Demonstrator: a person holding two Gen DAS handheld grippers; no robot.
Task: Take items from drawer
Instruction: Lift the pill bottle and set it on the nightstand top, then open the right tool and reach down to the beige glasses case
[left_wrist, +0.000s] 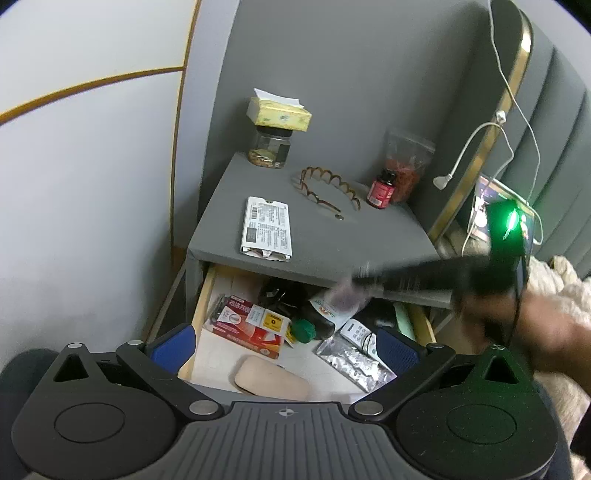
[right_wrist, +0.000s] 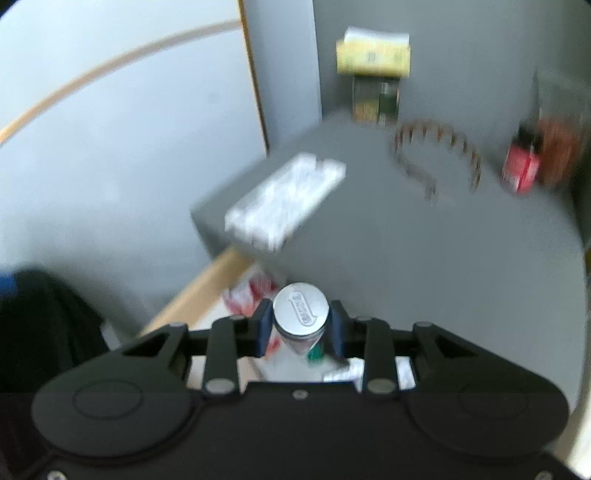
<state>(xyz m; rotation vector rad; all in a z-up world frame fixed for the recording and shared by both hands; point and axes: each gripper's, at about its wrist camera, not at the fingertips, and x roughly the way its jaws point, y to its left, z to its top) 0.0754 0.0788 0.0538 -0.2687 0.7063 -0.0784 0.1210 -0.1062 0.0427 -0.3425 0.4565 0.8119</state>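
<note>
The open drawer (left_wrist: 201, 306) of the grey nightstand (left_wrist: 317, 236) holds a red medicine box (left_wrist: 245, 325), a dark bottle with a green cap (left_wrist: 314, 321), a foil blister pack (left_wrist: 354, 363) and a beige case (left_wrist: 271, 378). My left gripper (left_wrist: 284, 347) is open, above the drawer's front. My right gripper (right_wrist: 300, 328) is shut on a small jar with a silver lid (right_wrist: 301, 310), held above the drawer near the nightstand's front edge. In the left wrist view the right gripper (left_wrist: 354, 291) is blurred over the drawer's right side.
On the nightstand top lie a white printed packet (left_wrist: 267, 229), a brown wavy headband (left_wrist: 328, 188), a red bottle (left_wrist: 382, 188), a bag of red bits (left_wrist: 406, 162) and a glass jar (left_wrist: 269, 147) with a yellow tissue box (left_wrist: 280, 112) on it. White cables (left_wrist: 476, 144) hang at right.
</note>
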